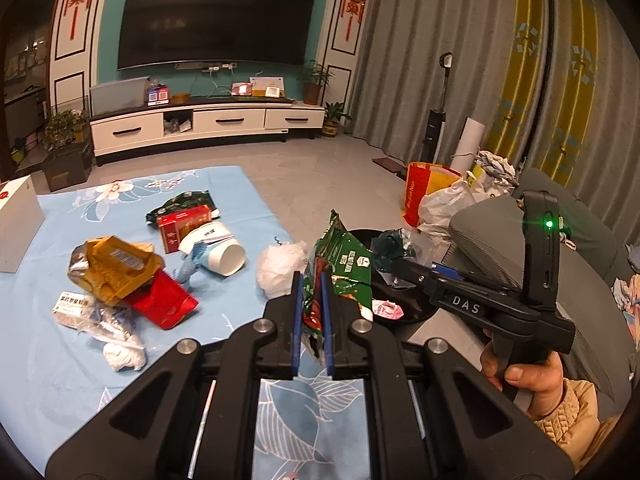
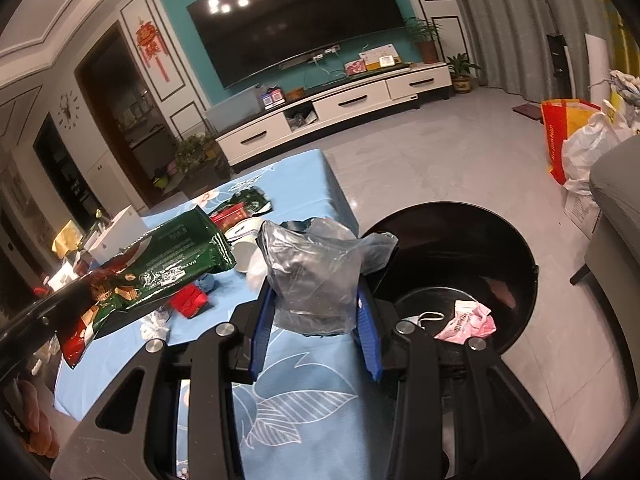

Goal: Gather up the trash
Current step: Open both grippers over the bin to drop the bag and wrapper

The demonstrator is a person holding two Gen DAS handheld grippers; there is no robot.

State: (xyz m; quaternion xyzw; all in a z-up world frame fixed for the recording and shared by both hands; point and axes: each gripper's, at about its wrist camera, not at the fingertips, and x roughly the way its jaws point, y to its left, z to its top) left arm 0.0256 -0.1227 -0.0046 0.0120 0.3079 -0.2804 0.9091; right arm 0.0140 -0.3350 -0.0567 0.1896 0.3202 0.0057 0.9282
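My left gripper (image 1: pixel 311 300) is shut on a green snack wrapper (image 1: pixel 340 264), held up over the table's right edge; the same wrapper (image 2: pixel 168 256) shows at the left of the right wrist view. A crumpled grey plastic bag (image 2: pixel 316 276) sits pinched in my right gripper (image 2: pixel 316 312), which is shut on it beside the black trash bin (image 2: pixel 516 256). In the left wrist view that gripper (image 1: pixel 404 268) hangs over the bin (image 1: pixel 416 312). A pink wrapper (image 2: pixel 468 320) lies inside the bin. Several pieces of trash lie on the blue tablecloth (image 1: pixel 224 208), among them a white paper cup (image 1: pixel 224 252) and a red packet (image 1: pixel 164 300).
A white box (image 1: pixel 18 224) stands at the table's left edge. Bags (image 1: pixel 444 196) and a grey sofa (image 1: pixel 568 240) crowd the right side past the bin. A TV cabinet (image 1: pixel 208 124) lines the far wall, with tiled floor (image 1: pixel 320 168) between.
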